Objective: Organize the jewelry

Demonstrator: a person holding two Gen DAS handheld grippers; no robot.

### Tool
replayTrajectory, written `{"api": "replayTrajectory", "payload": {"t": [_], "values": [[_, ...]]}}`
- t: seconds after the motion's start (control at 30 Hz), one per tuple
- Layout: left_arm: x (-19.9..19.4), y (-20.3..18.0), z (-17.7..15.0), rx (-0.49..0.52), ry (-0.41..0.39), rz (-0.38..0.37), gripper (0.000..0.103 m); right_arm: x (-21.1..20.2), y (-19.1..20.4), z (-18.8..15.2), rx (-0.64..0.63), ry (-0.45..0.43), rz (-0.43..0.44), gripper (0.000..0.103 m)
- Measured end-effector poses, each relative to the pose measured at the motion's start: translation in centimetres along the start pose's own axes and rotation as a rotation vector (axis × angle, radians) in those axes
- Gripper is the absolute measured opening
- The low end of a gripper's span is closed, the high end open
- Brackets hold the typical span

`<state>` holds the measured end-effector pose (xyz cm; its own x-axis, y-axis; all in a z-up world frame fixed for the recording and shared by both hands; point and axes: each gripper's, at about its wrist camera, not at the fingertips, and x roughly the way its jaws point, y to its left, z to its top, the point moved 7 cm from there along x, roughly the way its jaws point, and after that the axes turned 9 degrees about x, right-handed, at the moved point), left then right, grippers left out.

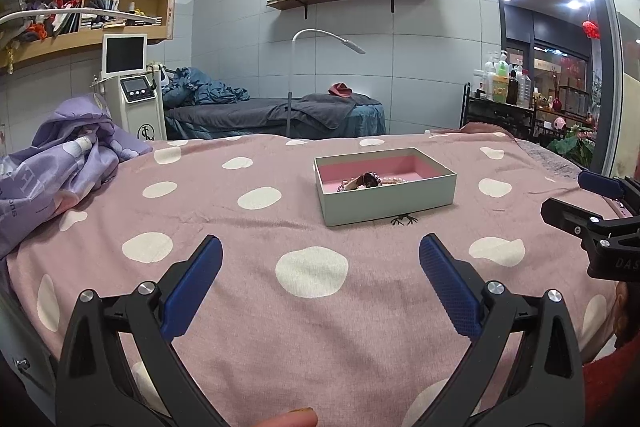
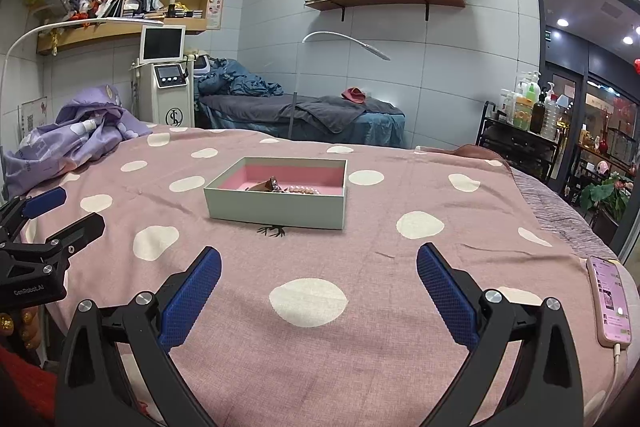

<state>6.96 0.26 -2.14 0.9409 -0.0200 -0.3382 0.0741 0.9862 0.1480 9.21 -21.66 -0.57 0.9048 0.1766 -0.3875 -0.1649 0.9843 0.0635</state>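
A pale grey box (image 1: pixel 390 201) with a pink lining sits on the pink polka-dot bedspread (image 1: pixel 256 267). It also shows in the right wrist view (image 2: pixel 276 207). Inside lie a pearl bracelet (image 1: pixel 394 180) (image 2: pixel 305 190) and a brown-and-dark jewelry piece (image 1: pixel 362 181) (image 2: pixel 267 185). A small black claw-like piece (image 1: pixel 404 220) (image 2: pixel 272 230) lies on the spread at the box's near wall. My left gripper (image 1: pixel 320 251) is open and empty, well short of the box. My right gripper (image 2: pixel 319 259) is open and empty too, also short of the box.
A pink phone (image 2: pixel 610 301) on a cable lies at the bed's right edge. A crumpled purple quilt (image 1: pixel 60 171) is heaped at the left. Beyond the bed stand a white machine (image 1: pixel 134 87), a floor lamp (image 1: pixel 290 83), a second bed and a bottle rack (image 1: pixel 500 107).
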Motion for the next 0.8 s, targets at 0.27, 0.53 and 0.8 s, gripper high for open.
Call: {"api": "replayTrajectory", "payload": {"t": [0.27, 0.53, 0.8], "values": [[-0.06, 0.01, 0.0, 0.004, 0.0, 0.001, 0.097, -0.02, -0.01, -0.06, 0.0, 0.001, 0.0, 0.096], [-0.06, 0.05, 0.02, 0.005, 0.001, 0.003, 0.097, -0.01, 0.0, -0.02, -0.001, 0.0, 0.0, 0.096], [-0.05, 0.06, -0.02, 0.005, 0.003, 0.004, 0.097, -0.04, 0.05, -0.05, -0.001, 0.001, 0.0, 0.096]]}}
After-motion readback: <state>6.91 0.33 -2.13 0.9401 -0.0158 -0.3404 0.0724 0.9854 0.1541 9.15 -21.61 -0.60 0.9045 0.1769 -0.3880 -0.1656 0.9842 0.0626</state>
